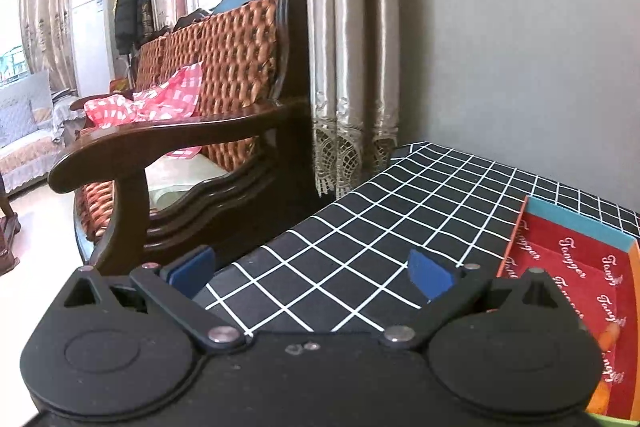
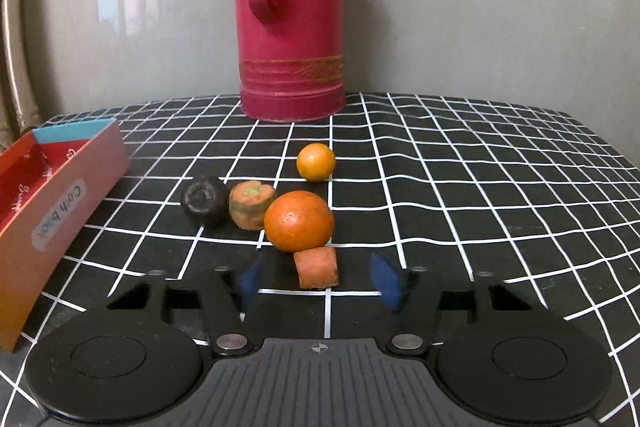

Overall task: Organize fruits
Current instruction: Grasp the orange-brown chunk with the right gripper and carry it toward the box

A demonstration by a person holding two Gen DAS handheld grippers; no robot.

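Sorting barely begun: five pieces lie loose on the bench point(image 2: 440, 187).
Right hand-held gripper point(image 2: 316, 281) straddles the carrot chunk point(image 2: 317, 267), jaws not yet touching; left hand-held gripper point(image 1: 312, 273) open, empty; box point(image 2: 60, 195) at left.

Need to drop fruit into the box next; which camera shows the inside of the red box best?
The left wrist view: it looks down onto the red box and its printed lining, though the gripper body hides part. The right wrist view shows mainly its outer wall and label, with just a sliver of the inside.
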